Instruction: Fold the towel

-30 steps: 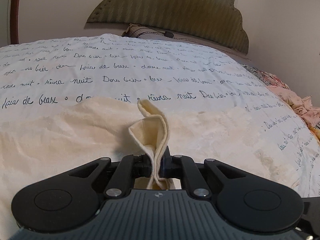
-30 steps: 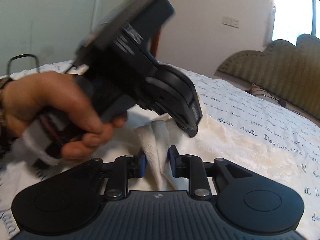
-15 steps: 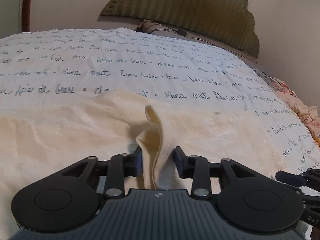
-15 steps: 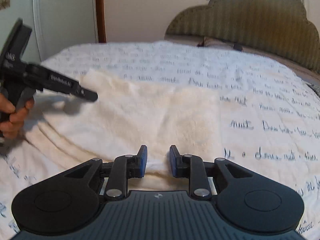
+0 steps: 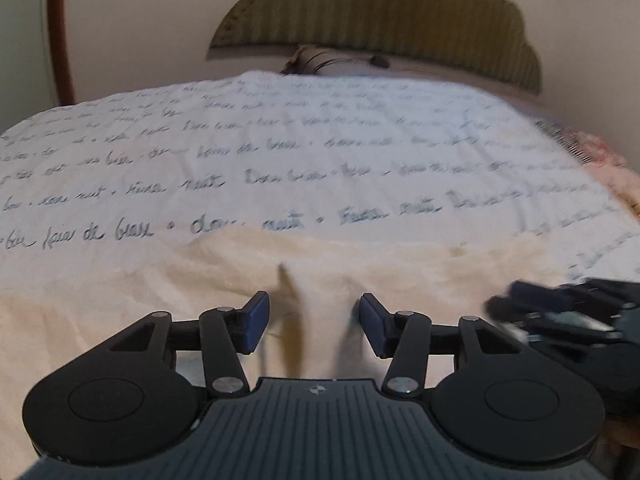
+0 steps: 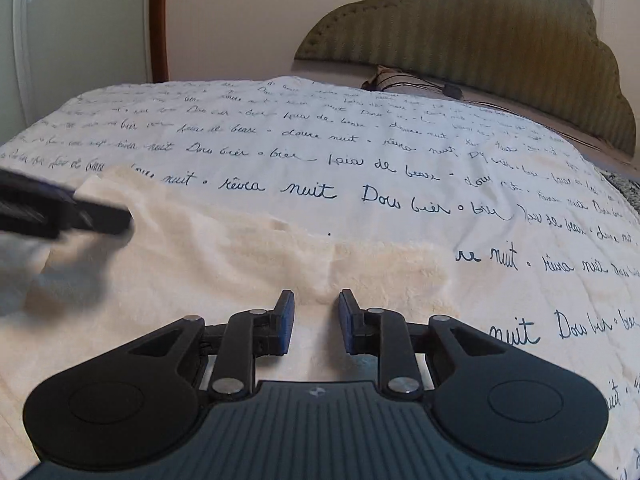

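Note:
A cream towel (image 5: 140, 296) (image 6: 224, 256) lies spread on the bed, its far edge folded over. My left gripper (image 5: 313, 322) stands open just above it, with a low ridge of towel between the blue pads but not pinched. My right gripper (image 6: 316, 318) is open too, over the towel's right part, with nothing between its fingers. In the left wrist view the right gripper (image 5: 560, 312) shows blurred at the right edge. In the right wrist view the left gripper (image 6: 60, 210) shows blurred at the left edge.
The bed cover (image 6: 360, 152) is white with dark handwriting print and stretches far beyond the towel. A padded olive headboard (image 6: 500, 40) and a pillow (image 6: 400, 78) stand at the back. Pink patterned fabric (image 5: 596, 160) lies at the right. A door frame (image 6: 158, 20) stands at the left.
My left gripper has opened and let go of the towel fold, which has dropped flat. The right gripper, holding a fold one second ago, has stayed open and moved little since.

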A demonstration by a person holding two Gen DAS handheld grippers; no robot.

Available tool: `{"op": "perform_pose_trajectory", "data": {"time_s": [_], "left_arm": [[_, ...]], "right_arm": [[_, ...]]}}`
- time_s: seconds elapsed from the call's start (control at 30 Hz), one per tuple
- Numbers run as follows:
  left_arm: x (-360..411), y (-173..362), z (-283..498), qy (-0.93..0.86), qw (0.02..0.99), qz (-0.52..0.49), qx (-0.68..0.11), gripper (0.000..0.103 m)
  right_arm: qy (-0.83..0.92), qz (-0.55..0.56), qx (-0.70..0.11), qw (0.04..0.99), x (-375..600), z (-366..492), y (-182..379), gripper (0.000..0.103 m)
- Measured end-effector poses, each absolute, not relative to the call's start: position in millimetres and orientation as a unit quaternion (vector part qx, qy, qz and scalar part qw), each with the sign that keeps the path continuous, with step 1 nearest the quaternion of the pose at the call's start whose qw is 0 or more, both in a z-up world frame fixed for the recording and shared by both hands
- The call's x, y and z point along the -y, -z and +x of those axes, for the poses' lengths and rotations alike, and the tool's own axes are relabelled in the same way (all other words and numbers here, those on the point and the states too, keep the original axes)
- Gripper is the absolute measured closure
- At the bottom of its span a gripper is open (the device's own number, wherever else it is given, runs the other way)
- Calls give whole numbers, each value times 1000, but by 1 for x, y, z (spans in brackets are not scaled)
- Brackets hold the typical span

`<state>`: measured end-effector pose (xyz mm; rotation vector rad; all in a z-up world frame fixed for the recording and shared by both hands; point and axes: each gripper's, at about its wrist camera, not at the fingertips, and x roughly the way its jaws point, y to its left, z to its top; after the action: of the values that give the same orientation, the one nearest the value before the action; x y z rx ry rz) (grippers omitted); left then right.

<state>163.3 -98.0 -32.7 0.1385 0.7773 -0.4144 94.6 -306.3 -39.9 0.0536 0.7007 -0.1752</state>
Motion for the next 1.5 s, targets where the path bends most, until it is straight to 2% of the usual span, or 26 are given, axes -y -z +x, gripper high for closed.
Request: {"op": "perform_pose_trajectory", "data": {"time_s": [0.1,0.13,0.23,0.43,0.6,0.87,0.97,1.0,1.1,1.17,1.23,1.5], "left_arm": [[85,34,156,199,909,42,-364,45],[83,33,153,197,912,46,-358,42],[77,28,137,187,919,69,-339,41],[69,41,139,178,909,85,-367,30],[45,33,132,175,912,33,-369,32],[38,40,128,153,915,57,-369,30],[38,46,125,149,918,68,-360,25],[38,47,123,148,919,72,-357,22],[42,50,117,143,923,88,-345,18],[42,52,115,141,925,91,-340,16],[40,53,114,140,927,86,-338,13],[36,53,108,141,928,97,-331,6]], "right_arm": [[79,17,-323,943,299,74,29,79],[67,16,-316,946,294,67,25,79],[5,13,-305,952,269,45,17,79],[-47,-18,-336,941,227,45,41,79],[-54,9,-313,948,220,40,24,78],[-72,-22,-304,950,184,40,36,78],[-71,-3,-301,951,188,35,40,77],[-68,0,-299,952,189,34,41,76],[-50,-4,-290,956,188,31,44,64],[-36,-4,-285,958,189,30,47,53],[-28,5,-284,958,192,30,48,47],[-13,13,-282,959,198,31,51,36]]}}
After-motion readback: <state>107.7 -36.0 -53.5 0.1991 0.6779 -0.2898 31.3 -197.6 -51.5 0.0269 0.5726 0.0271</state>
